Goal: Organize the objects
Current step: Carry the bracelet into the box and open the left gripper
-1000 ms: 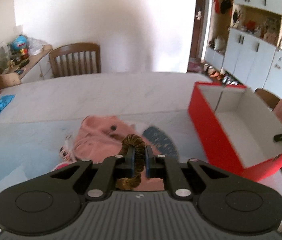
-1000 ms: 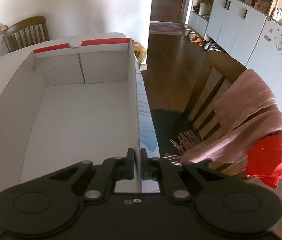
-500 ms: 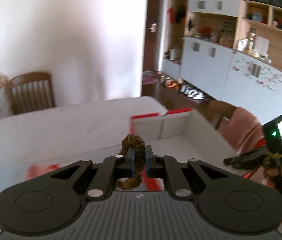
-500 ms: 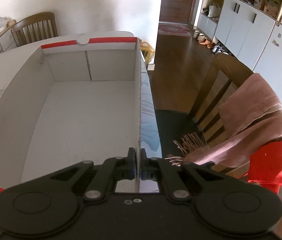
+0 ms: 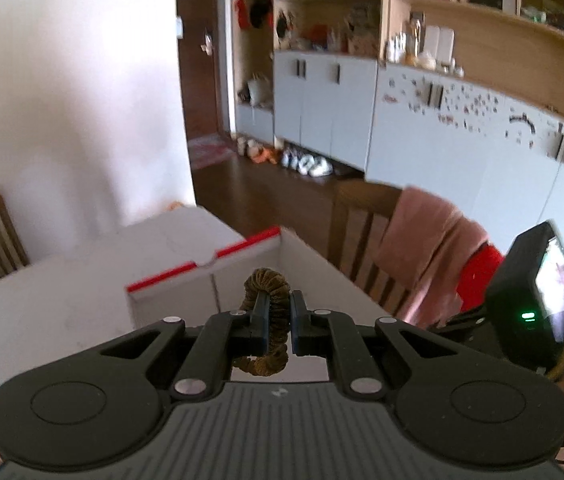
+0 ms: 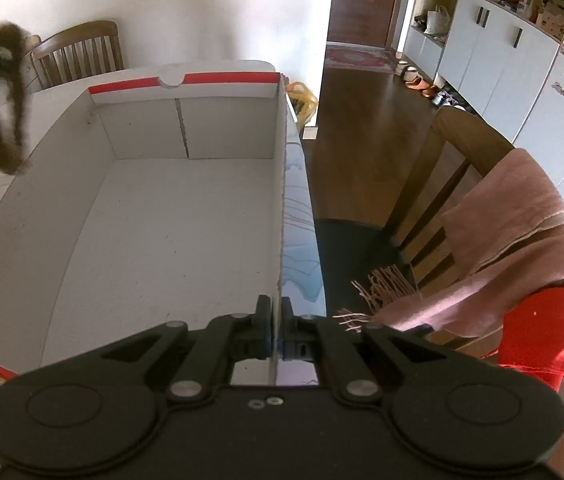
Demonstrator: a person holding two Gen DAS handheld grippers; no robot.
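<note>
Left gripper (image 5: 279,322) jaws pinching scrunchie (image 5: 266,286), frame centre, above near rim of box (image 6: 161,240). Right gripper (image 6: 275,330) jaws pinching box wall, steadying. Advice: carry scrunchie past rim, lower, then release over floor.

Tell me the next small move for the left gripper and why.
Probably carry the brown scrunchie a little further over the open box, then release. The left gripper grips it at the box's edge; the right gripper clamps the box wall.
</note>
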